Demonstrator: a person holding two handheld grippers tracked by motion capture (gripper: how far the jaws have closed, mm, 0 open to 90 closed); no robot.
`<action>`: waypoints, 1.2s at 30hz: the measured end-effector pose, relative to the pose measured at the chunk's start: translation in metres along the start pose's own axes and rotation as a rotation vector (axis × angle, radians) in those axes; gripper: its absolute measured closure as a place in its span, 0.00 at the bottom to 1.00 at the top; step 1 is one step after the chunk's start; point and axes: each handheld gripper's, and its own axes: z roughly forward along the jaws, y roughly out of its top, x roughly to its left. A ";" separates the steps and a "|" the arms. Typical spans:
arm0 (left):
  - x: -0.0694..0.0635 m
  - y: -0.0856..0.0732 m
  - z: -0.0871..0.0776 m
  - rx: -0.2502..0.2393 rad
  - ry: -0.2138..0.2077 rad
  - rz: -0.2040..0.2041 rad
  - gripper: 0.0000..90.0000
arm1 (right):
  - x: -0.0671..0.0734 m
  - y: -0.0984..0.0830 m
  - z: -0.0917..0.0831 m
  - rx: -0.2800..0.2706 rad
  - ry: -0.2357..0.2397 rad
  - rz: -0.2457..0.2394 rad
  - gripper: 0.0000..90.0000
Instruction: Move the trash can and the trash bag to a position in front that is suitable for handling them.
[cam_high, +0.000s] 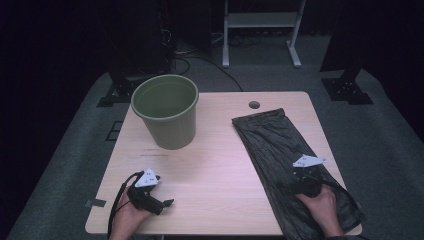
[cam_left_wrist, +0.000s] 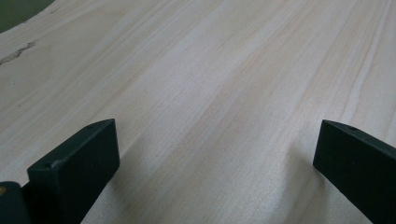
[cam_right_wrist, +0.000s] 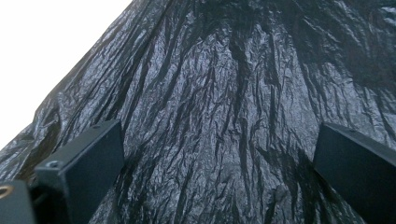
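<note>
A black bin bag (cam_high: 285, 160) lies flat and crinkled along the right side of the tabletop (cam_high: 215, 165), running from near the far edge down to the near right corner, where it reaches the tabletop's edge. The right gripper (cam_high: 306, 176) sits over the near half of the bag, held by the person's right hand (cam_high: 320, 202). In the right gripper view its 2 fingers (cam_right_wrist: 81, 172) are spread wide, with the bag's wrinkled plastic (cam_right_wrist: 219, 126) between them and nothing pinched; I cannot tell whether the tips touch the film.

The left gripper (cam_high: 167, 202) is low near the near left corner of the tabletop, in the person's left hand (cam_high: 131, 212). In the left gripper view its 2 fingers (cam_left_wrist: 77, 168) are likewise spread apart, over bare pale wood (cam_left_wrist: 210, 93).

A green bucket (cam_high: 165, 110) stands upright toward the far left part of the tabletop, well apart from the bag and both grippers. A small round hole (cam_high: 254, 105) shows in the tabletop near the far edge, just beside the bag's far end.
</note>
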 end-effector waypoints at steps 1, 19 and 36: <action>0.000 0.000 0.000 0.000 0.000 0.000 0.00 | 0.000 0.000 0.000 0.000 0.000 0.000 0.01; 0.007 0.030 -0.032 -0.047 0.004 -0.047 0.00 | -0.004 -0.002 0.001 -0.002 0.031 0.008 0.01; 0.026 0.055 -0.065 -0.088 0.059 -0.071 0.00 | -0.004 -0.002 0.001 -0.002 0.032 0.009 0.01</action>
